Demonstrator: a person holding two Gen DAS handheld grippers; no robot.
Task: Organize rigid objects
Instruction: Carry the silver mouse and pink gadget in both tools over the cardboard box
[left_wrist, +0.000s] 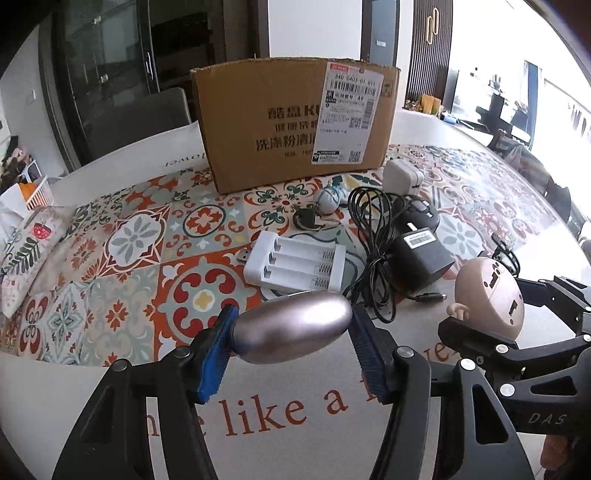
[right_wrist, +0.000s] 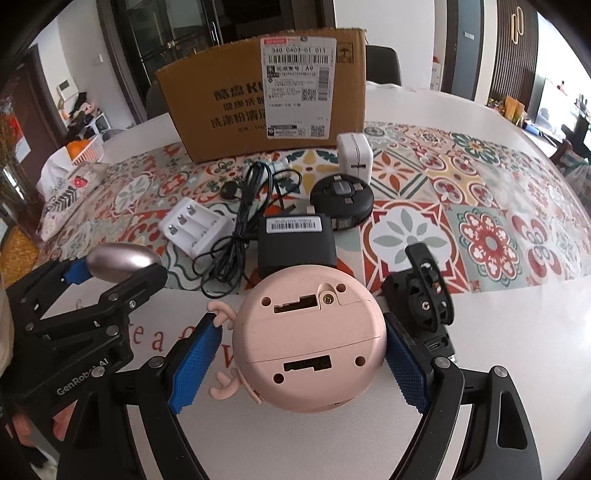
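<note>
My left gripper (left_wrist: 291, 334) is shut on a shiny rose-silver oval device (left_wrist: 293, 325), held above the table's front edge; it also shows in the right wrist view (right_wrist: 123, 260). My right gripper (right_wrist: 301, 354) is shut on a round pink gadget (right_wrist: 308, 339) with small antler-like arms, its underside facing the camera; it shows in the left wrist view (left_wrist: 489, 299). A brown cardboard box (left_wrist: 295, 118) stands at the back of the patterned mat.
On the mat lie a white battery charger (left_wrist: 295, 264), a black power adapter (left_wrist: 421, 254) with tangled cable (left_wrist: 369, 240), a round black cable reel (right_wrist: 341, 201), a white plug adapter (right_wrist: 354, 157) and a black mount (right_wrist: 424, 291). A patterned pouch (left_wrist: 26, 254) lies left.
</note>
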